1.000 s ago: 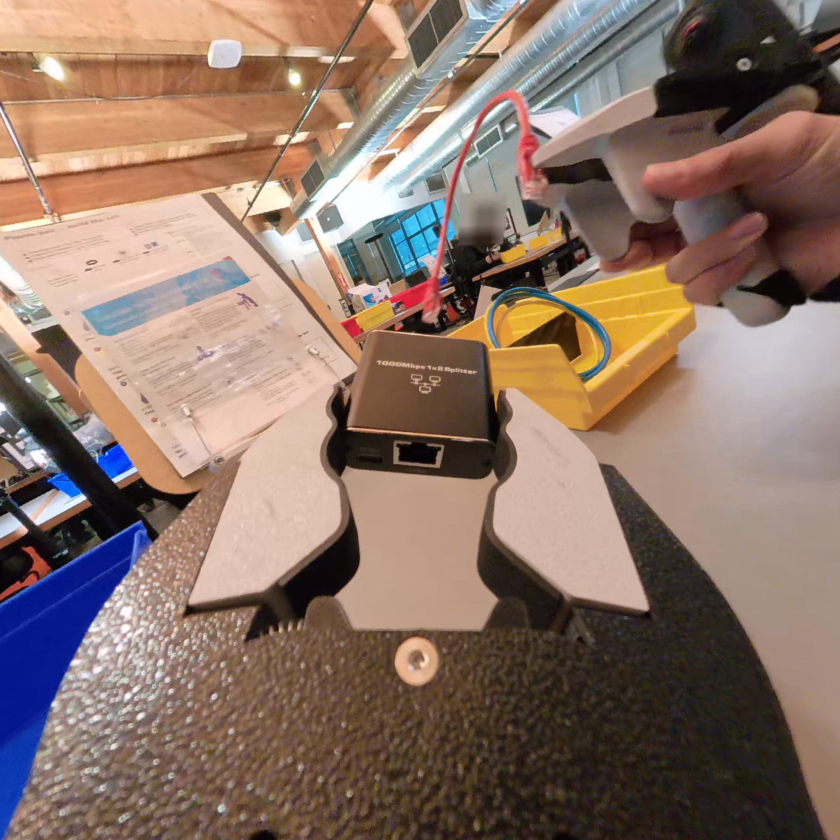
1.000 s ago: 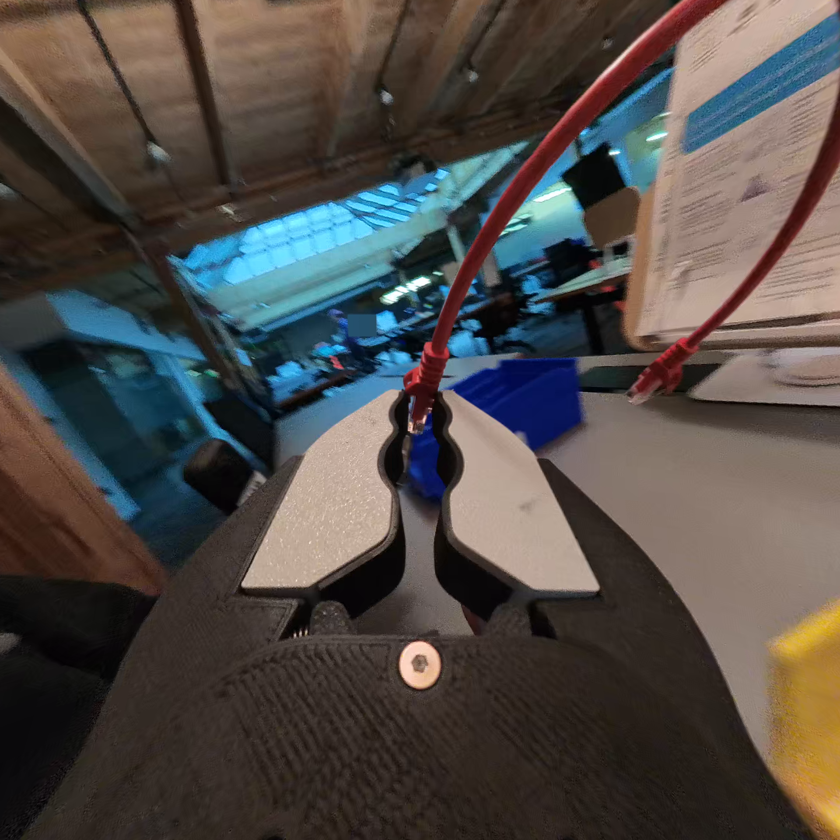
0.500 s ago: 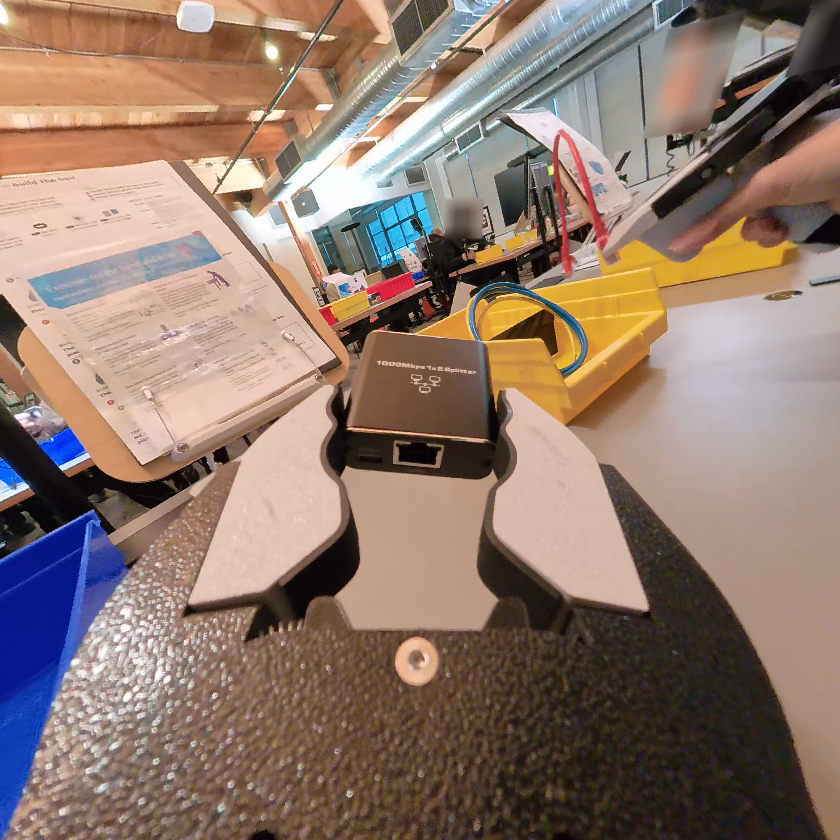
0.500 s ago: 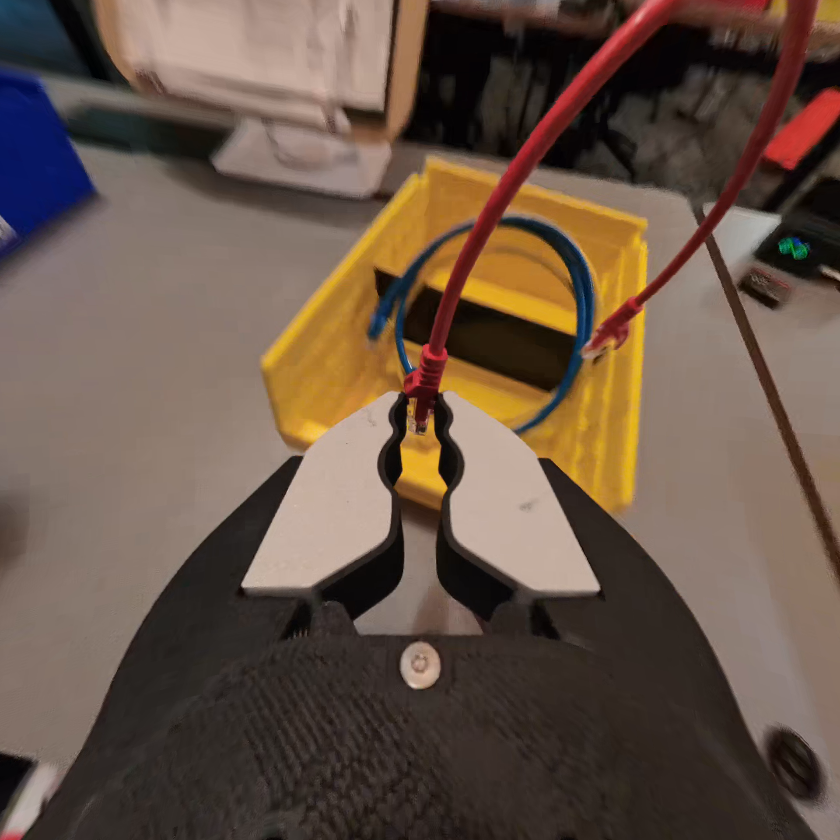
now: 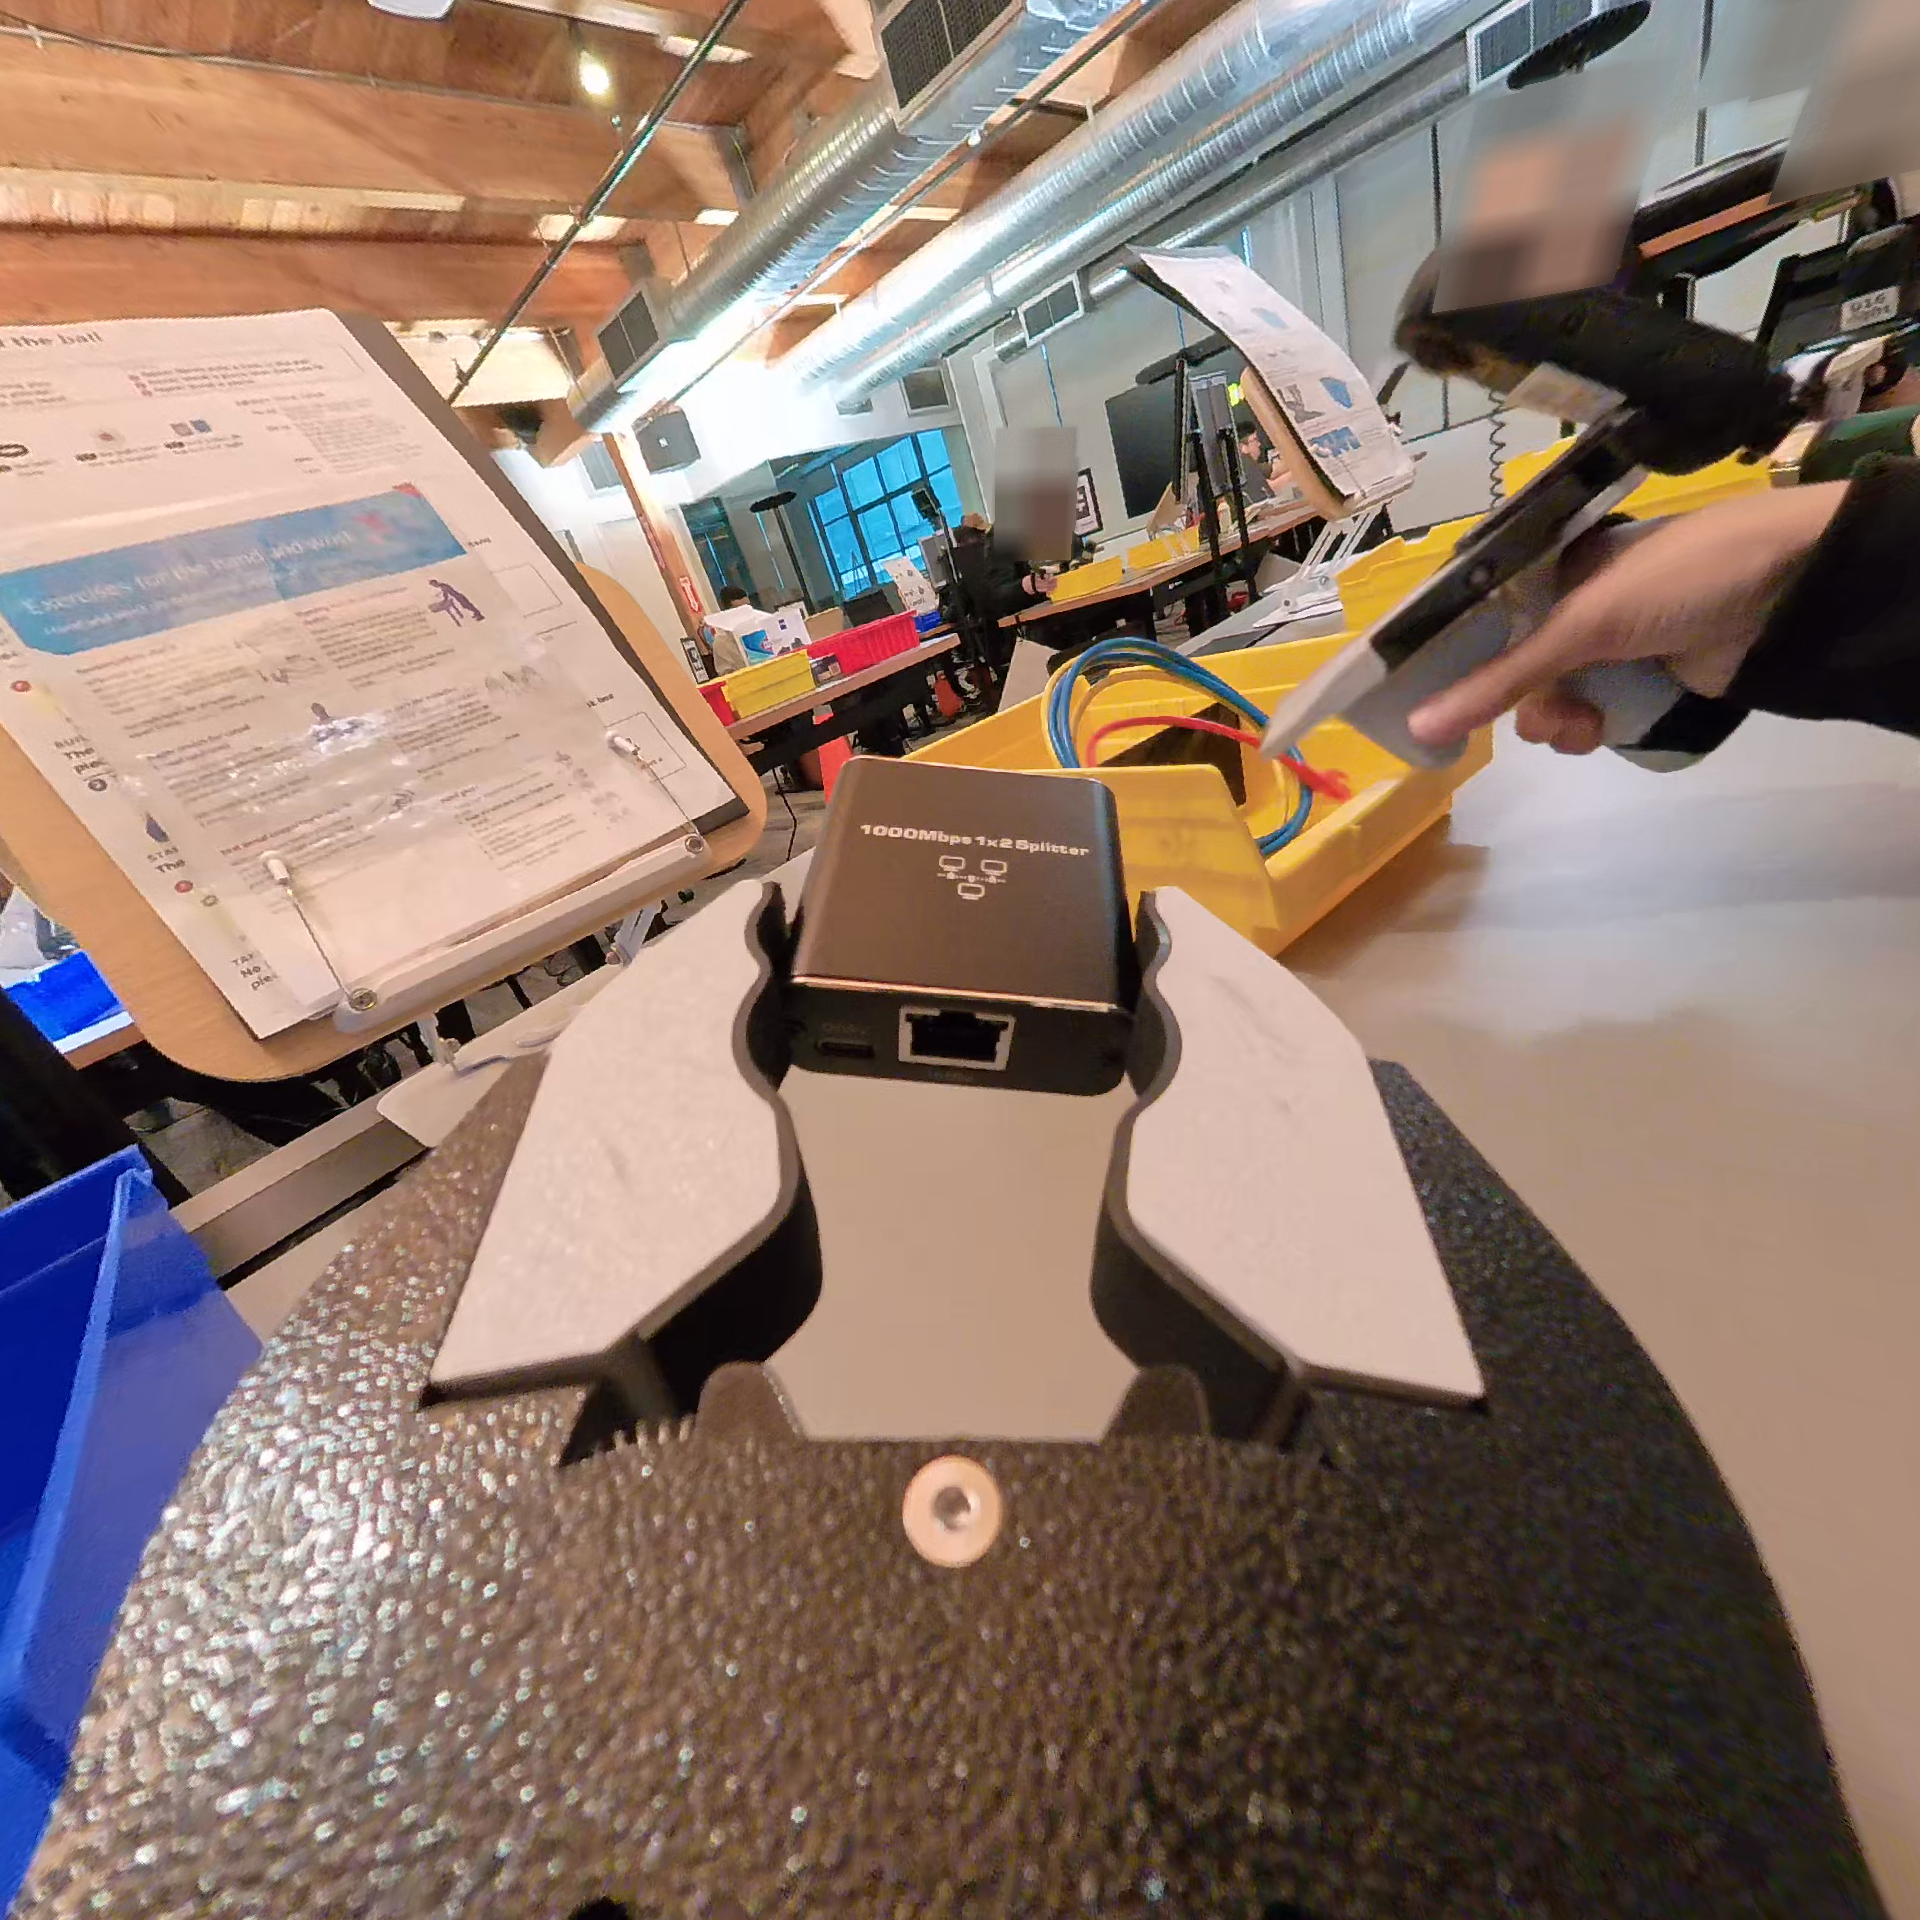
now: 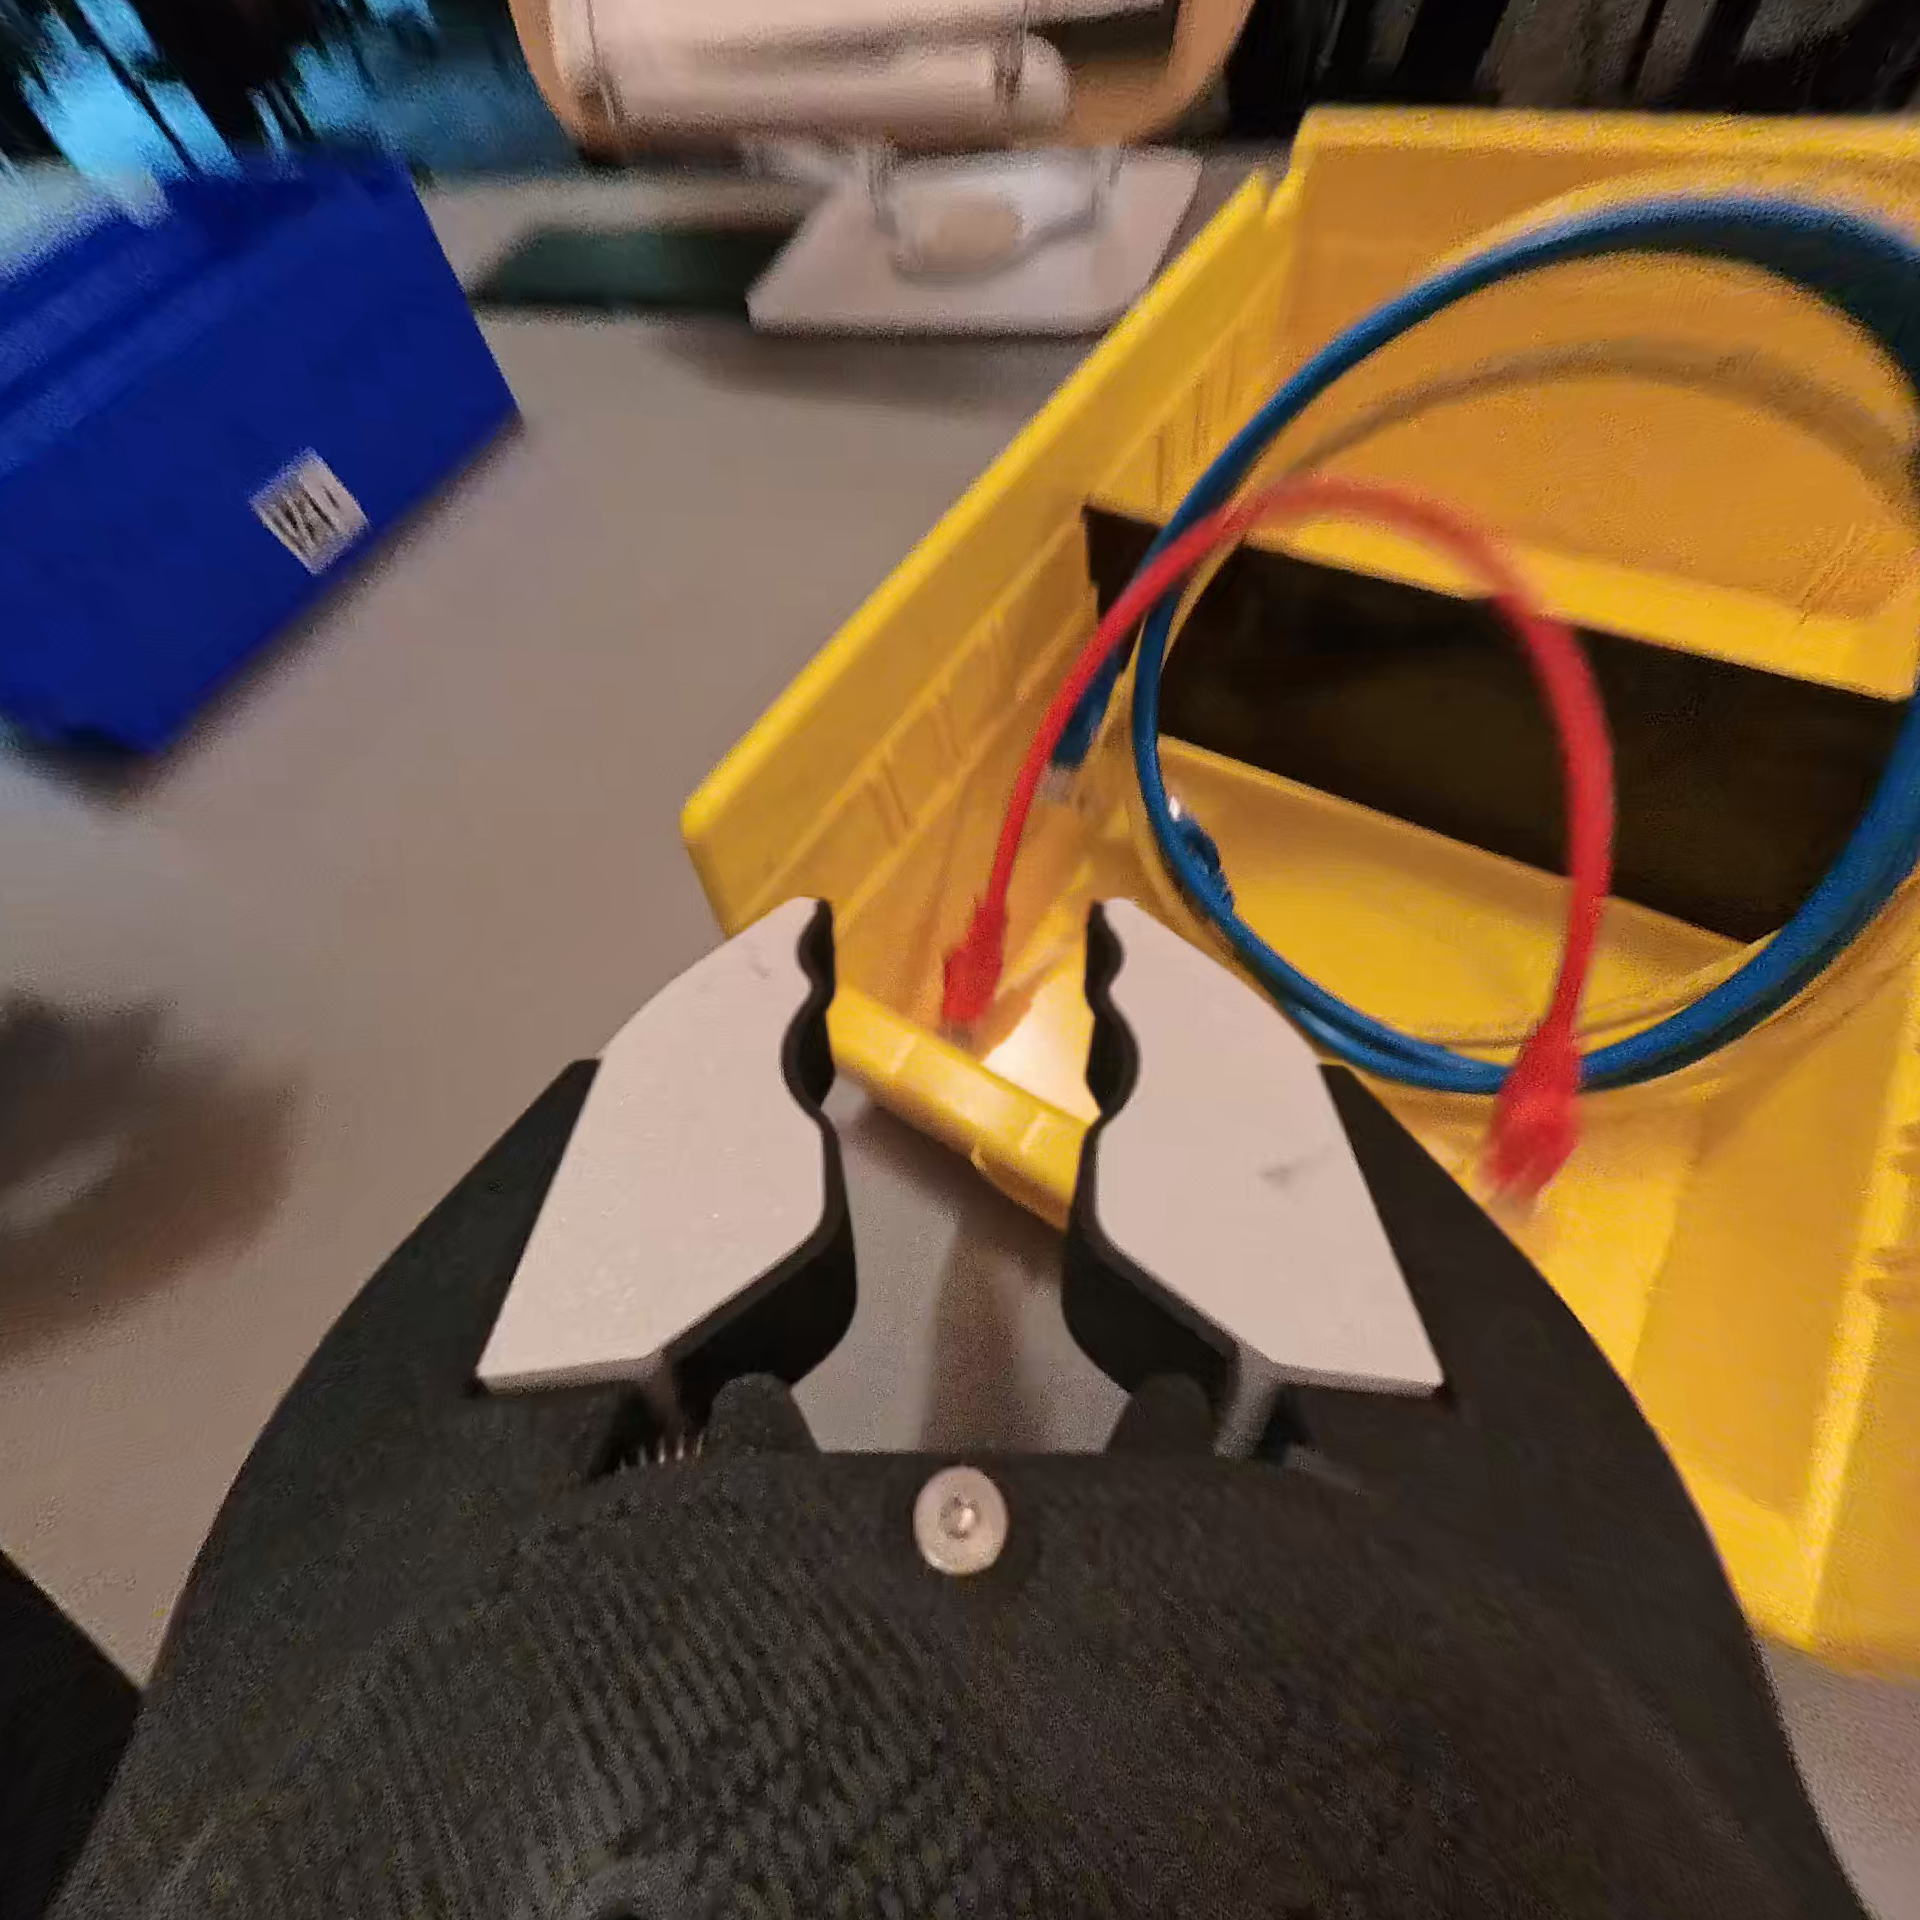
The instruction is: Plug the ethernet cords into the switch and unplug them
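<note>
Two tools: left tool point(image 5: 961, 935) clenches my switch point(image 5: 961, 904); right tool point(image 6: 958, 997) released. Risk: red cord point(image 6: 1351, 582) tangles blue cord point(image 6: 1455, 1049) in yellow bin point(image 6: 935, 665).

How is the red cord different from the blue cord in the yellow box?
The thin red ethernet cord makes a smaller arch with both plug ends pointing down, while the blue ethernet cord curls in a wider, doubled ring. The red cord crosses over the blue cord. Both lie loose in the yellow plastic bin, and the right claw is open, gripping neither.
</note>
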`<state>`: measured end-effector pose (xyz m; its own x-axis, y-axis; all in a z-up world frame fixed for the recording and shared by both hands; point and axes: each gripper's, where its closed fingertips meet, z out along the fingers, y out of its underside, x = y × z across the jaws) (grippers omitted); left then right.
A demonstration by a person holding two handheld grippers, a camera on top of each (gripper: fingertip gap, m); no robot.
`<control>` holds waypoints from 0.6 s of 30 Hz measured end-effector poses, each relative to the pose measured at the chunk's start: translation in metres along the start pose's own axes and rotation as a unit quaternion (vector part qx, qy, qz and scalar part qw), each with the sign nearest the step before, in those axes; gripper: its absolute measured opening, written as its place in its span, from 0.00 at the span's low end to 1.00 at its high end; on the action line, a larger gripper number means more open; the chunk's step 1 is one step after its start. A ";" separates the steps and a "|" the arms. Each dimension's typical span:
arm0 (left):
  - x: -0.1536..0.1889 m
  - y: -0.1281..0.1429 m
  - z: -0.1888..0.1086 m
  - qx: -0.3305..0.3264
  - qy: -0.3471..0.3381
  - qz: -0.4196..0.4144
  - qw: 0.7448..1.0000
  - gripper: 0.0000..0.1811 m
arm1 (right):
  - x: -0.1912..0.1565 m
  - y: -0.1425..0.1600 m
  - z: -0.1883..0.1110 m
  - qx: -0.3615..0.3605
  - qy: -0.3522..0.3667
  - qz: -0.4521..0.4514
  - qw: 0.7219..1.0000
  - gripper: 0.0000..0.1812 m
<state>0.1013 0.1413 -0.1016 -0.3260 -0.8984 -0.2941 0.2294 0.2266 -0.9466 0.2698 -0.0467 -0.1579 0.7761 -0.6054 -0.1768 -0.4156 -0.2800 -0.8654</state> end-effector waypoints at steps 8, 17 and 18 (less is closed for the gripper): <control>0.022 -0.002 0.005 0.007 0.042 0.009 0.999 0.35 | -0.094 -0.039 -0.039 0.092 -0.305 0.088 0.944 0.38; 0.068 -0.006 0.006 0.003 0.111 0.176 0.978 0.35 | -0.242 0.009 -0.034 -0.064 -0.572 0.081 0.814 0.43; 0.073 -0.006 0.006 0.003 0.122 0.195 0.973 0.35 | -0.249 0.012 -0.034 -0.070 -0.582 0.077 0.806 0.43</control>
<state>0.0814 0.0722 -0.1172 -0.4203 -0.6289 -0.6541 0.3842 0.5297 -0.7562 0.0552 0.0754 -0.1081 0.5949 0.4463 -0.6685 -0.5364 -0.3990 -0.7437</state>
